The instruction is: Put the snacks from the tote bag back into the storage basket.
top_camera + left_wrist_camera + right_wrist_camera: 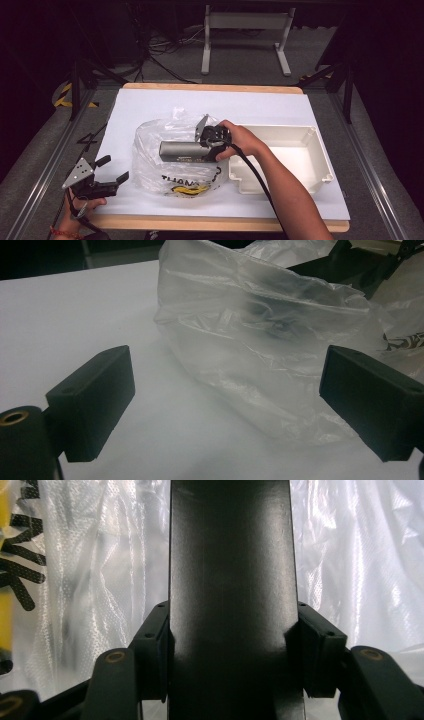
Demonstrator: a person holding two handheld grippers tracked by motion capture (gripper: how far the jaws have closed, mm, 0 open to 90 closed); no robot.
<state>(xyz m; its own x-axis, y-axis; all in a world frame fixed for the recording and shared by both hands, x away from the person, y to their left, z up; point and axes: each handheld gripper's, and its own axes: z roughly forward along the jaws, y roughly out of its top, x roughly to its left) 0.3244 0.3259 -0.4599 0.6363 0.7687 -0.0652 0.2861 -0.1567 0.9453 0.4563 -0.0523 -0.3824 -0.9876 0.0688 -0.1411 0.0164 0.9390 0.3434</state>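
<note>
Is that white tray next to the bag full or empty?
Empty. In the high view the tray shows a bare white floor with nothing in it. It sits to the right of the plastic bag.

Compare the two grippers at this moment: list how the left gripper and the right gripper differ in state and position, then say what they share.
The left gripper has its jaws wide apart with nothing between them; the right gripper is clamped on a dark grey box.
The left gripper sits near the table's front left corner, beside the plastic bag; the right gripper reaches over the bag, next to the white tray.
Both are hand-held, with black jaws.
</note>
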